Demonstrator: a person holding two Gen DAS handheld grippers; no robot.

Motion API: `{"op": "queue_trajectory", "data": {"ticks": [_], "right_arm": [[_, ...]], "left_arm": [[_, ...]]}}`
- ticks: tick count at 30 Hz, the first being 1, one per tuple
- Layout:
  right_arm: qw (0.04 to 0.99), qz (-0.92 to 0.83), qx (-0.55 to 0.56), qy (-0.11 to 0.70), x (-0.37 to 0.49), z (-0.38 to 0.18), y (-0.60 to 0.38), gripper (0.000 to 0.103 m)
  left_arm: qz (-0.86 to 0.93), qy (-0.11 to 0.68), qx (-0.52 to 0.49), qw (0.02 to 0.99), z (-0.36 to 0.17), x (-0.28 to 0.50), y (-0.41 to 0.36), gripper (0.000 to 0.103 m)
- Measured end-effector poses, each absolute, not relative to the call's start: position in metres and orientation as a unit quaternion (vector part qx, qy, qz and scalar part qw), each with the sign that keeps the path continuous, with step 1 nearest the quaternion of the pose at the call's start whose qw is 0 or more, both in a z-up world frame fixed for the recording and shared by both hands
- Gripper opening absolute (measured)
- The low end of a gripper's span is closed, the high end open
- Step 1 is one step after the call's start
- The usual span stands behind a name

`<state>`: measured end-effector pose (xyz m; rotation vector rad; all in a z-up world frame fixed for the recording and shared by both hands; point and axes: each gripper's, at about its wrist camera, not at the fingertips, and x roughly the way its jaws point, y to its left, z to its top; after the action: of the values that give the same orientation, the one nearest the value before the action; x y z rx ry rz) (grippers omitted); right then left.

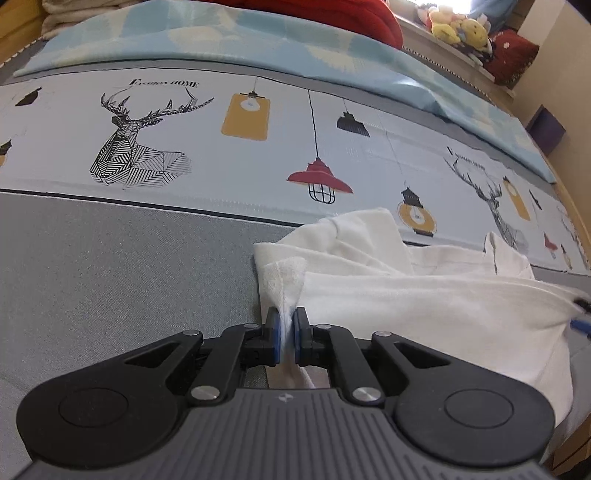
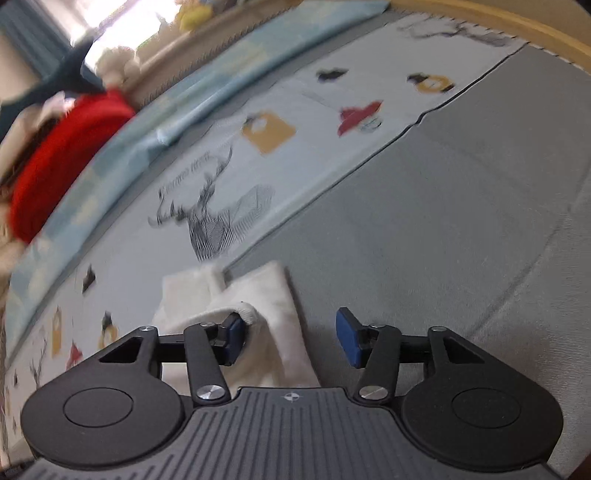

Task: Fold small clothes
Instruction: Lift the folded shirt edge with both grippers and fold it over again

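Note:
A small white garment [image 1: 424,295] lies crumpled on the grey part of the bed, spreading right from my left gripper [image 1: 287,325]. That gripper is shut, with a bunched corner of the cloth pinched between its blue pads. In the right wrist view the same white garment [image 2: 273,295] lies under and ahead of my right gripper [image 2: 291,336], which stands open. A rolled hem rests against its left pad [image 2: 233,332]; the right pad [image 2: 347,339] is clear of the cloth, over bare grey fabric.
The grey bed cover [image 1: 110,277] borders a pale sheet [image 1: 221,155] printed with deer and lamps. Behind it lie a light blue blanket [image 1: 258,44] and a red cushion [image 1: 332,14]. Plush toys [image 1: 458,27] sit at the far right. A wooden bed frame [image 2: 517,26] rims the mattress.

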<state>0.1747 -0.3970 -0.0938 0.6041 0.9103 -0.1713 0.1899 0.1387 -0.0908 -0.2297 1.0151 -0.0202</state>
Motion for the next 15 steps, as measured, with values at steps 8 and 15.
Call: {"op": "queue_trajectory", "data": {"ticks": [8, 15], "right_arm": [[0.885, -0.008, 0.33, 0.327, 0.163, -0.062, -0.391, 0.059], [0.875, -0.044, 0.28, 0.393, 0.174, -0.082, -0.392, 0.057]], "left_arm": [[-0.004, 0.478, -0.117, 0.871, -0.088, 0.189, 0.142, 0.007], [0.0, 0.488, -0.135, 0.863, -0.09, 0.191, 0.145, 0.008]]}}
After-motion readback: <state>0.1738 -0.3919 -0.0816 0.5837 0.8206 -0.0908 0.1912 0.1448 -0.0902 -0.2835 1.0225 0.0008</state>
